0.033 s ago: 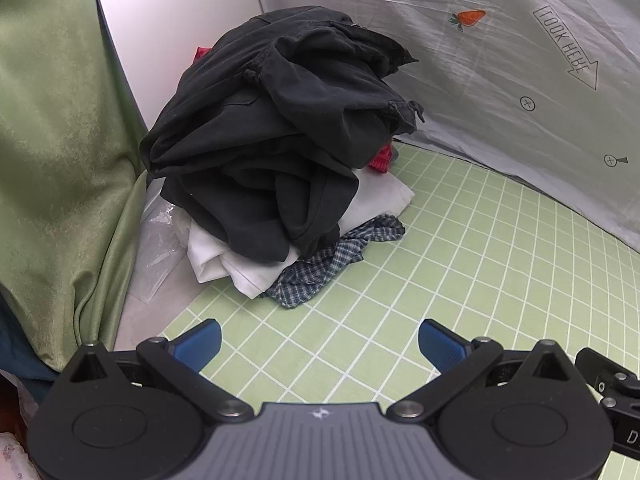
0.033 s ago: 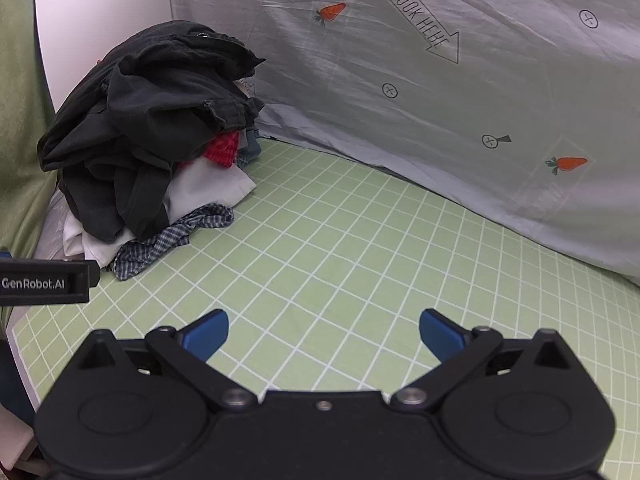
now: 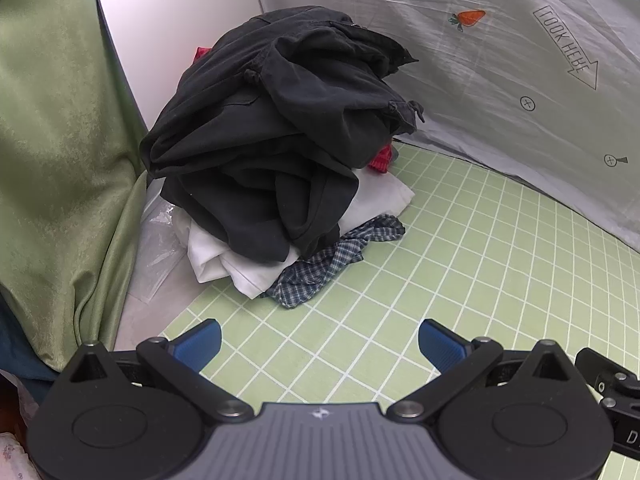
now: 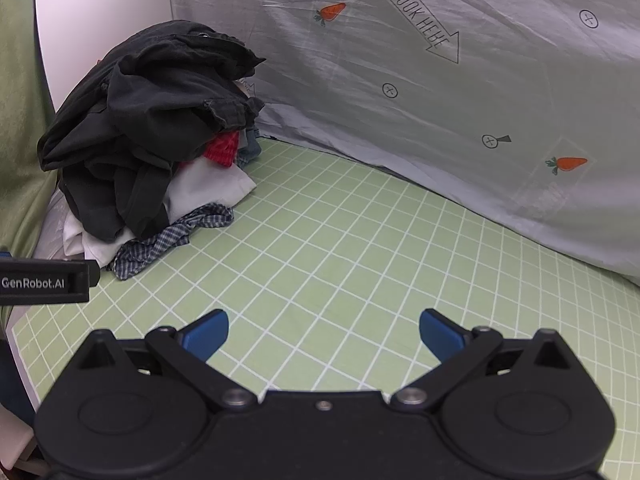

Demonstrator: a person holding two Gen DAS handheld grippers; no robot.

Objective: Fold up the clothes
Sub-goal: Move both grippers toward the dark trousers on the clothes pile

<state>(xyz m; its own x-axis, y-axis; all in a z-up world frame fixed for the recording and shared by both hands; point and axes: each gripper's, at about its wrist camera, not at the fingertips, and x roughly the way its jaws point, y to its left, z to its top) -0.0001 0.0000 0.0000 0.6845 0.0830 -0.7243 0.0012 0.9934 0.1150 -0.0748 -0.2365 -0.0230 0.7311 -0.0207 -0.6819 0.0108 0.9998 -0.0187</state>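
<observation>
A pile of clothes sits at the back left of the green grid mat [image 3: 480, 280]. Crumpled black garments [image 3: 280, 140] lie on top. Under them are a white garment [image 3: 240, 268], a blue checked cloth [image 3: 332, 264] and a bit of red fabric [image 3: 380, 160]. My left gripper [image 3: 320, 344] hovers over the mat just short of the pile, open, with nothing between its blue pads. My right gripper [image 4: 324, 334] is open too, over bare mat to the right of the black garments [image 4: 152, 132] and checked cloth [image 4: 172, 236]. The left gripper's body [image 4: 44, 282] shows at the right wrist view's left edge.
A grey sheet [image 3: 520, 80] printed with carrots and a "LOOK HERE" arrow hangs behind the mat. A green curtain [image 3: 60, 140] drapes at the left beside a white panel [image 3: 168, 20]. Clear plastic [image 3: 160, 248] lies by the pile's left foot.
</observation>
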